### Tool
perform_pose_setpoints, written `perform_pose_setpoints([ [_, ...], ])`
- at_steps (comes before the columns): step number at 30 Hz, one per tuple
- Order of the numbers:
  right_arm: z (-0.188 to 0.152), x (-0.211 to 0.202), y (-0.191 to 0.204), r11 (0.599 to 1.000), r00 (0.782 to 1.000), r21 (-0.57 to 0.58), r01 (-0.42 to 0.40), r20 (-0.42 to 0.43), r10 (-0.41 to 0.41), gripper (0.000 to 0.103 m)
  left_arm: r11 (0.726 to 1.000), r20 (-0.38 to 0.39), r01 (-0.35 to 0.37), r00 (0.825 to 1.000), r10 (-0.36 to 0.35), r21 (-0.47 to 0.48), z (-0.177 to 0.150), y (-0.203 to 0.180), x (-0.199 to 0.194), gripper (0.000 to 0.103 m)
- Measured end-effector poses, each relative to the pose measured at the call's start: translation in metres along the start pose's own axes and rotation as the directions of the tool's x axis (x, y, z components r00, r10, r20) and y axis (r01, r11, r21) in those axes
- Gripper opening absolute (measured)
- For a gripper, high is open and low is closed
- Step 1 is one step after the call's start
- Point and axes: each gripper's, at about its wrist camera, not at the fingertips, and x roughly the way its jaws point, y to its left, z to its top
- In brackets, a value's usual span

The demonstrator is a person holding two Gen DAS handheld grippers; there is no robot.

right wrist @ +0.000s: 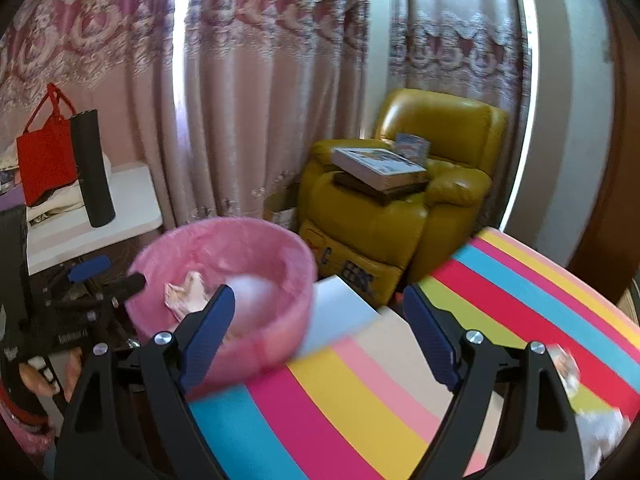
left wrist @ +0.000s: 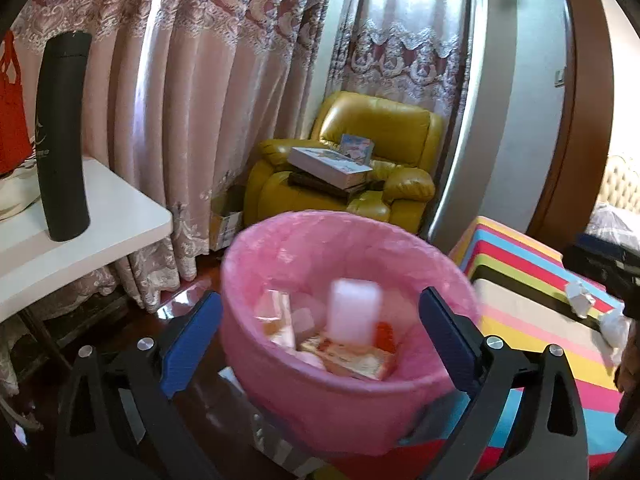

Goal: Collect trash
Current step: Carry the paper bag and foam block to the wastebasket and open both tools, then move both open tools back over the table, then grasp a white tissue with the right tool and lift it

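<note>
Striped, many-coloured surface (right wrist: 360,392) under and ahead of the right tongs (right wrist: 320,320); white table (left wrist: 100,216) well off to the left of the left tongs (left wrist: 320,340), bearing an upright black flask (left wrist: 64,136) and a red bag (right wrist: 44,164). Beyond both, patterned pink curtains (left wrist: 192,80) and a yellow armchair (left wrist: 360,168) stacked with books (left wrist: 332,166).

Left tongs spread wide, clamped on nothing, straddling the pink-lined bin (left wrist: 344,396) from above. Right tongs likewise apart and empty, hovering over the striped surface.

Blurred white piece (left wrist: 354,310) between the left fingers, over the bin's opening, above cartons and wrappers inside. Bin just left of the right tongs. Crumpled white paper (left wrist: 580,298) on the stripes, far right of the left tongs.
</note>
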Motion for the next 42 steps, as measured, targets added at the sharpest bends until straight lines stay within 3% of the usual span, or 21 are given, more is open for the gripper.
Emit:
perform_pose_setpoints([
  [5, -0.043, -0.044, -0.033, 0.995, 0.995, 0.015, 0.103, -0.007, -0.103, 0.083, 0.992, -0.022, 0.106, 0.994, -0.105, 0.065, -0.004, -0.050, 0.002, 0.092],
  [8, -0.071, -0.071, -0.061, 0.984, 0.985, 0.061, 0.168, -0.031, -0.167, 0.083, 0.974, -0.050, 0.180, 0.983, -0.175, 0.137, -0.010, -0.095, 0.007, 0.092],
  [11, -0.099, -0.099, -0.095, 0.956, 0.965, 0.128, 0.262, -0.066, -0.256, 0.083, 0.945, -0.081, 0.258, 0.966, -0.246, 0.200, -0.020, -0.145, 0.011, 0.093],
  [17, -0.146, -0.145, -0.152, 0.884, 0.921, 0.259, 0.388, -0.105, -0.374, 0.083, 0.863, -0.147, 0.404, 0.915, -0.377, 0.303, -0.043, -0.241, 0.013, 0.093],
  [21, -0.175, -0.173, -0.187, 0.821, 0.887, 0.337, 0.461, -0.133, -0.443, 0.083, 0.814, -0.162, 0.456, 0.890, -0.426, 0.360, -0.061, -0.280, 0.015, 0.095],
  [24, -0.188, -0.191, -0.212, 0.774, 0.864, 0.391, 0.497, -0.147, -0.481, 0.083, 0.800, -0.185, 0.442, 0.897, -0.402, 0.406, -0.075, -0.292, 0.020, 0.095],
  [30, -0.199, -0.194, -0.247, 0.710, 0.819, 0.413, 0.570, -0.211, -0.534, 0.083, 0.744, -0.240, 0.481, 0.877, -0.417, 0.464, -0.083, -0.304, 0.024, 0.095],
  [35, -0.191, -0.175, -0.259, 0.712, 0.804, 0.373, 0.595, -0.263, -0.534, 0.083, 0.751, -0.237, 0.480, 0.877, -0.418, 0.454, -0.082, -0.301, 0.024, 0.095],
  [42, -0.174, -0.139, -0.290, 0.699, 0.762, 0.313, 0.643, -0.353, -0.543, 0.083, 0.760, -0.225, 0.483, 0.876, -0.427, 0.436, -0.080, -0.297, 0.023, 0.095],
])
